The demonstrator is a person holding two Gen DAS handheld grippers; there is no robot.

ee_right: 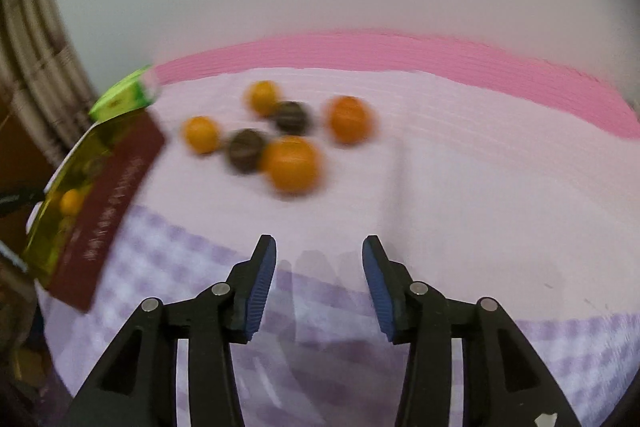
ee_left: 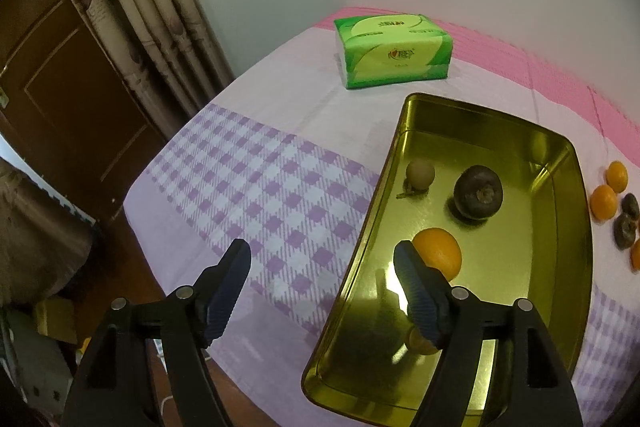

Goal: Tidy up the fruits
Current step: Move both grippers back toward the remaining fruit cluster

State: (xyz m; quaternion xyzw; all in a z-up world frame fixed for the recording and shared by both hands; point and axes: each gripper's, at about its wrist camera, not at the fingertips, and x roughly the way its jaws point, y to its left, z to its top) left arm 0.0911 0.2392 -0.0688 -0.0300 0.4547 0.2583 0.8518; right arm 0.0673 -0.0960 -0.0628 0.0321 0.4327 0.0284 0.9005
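Observation:
A gold metal tray [ee_left: 560, 183] sits on the checked cloth. It holds an orange [ee_left: 440, 251], a dark purple fruit [ee_left: 478, 197], a small brownish fruit [ee_left: 420, 173] and another small orange fruit [ee_left: 418, 343] half hidden by a finger. My left gripper [ee_left: 322, 251] is open and empty, its right finger over the tray's near part. The right wrist view is blurred. It shows several oranges [ee_right: 294, 163] and two dark fruits [ee_right: 246, 149] loose on the cloth beyond my right gripper [ee_right: 319, 243], which stands open with nothing in it. The tray [ee_right: 104, 187] is at its left.
A green tissue pack [ee_left: 394, 51] lies behind the tray near the wall. The table's left edge [ee_left: 132, 187] drops toward a curtain [ee_left: 152, 7] and a brown door [ee_left: 60, 87]. More oranges [ee_left: 604, 201] and dark fruits [ee_left: 626, 231] lie right of the tray.

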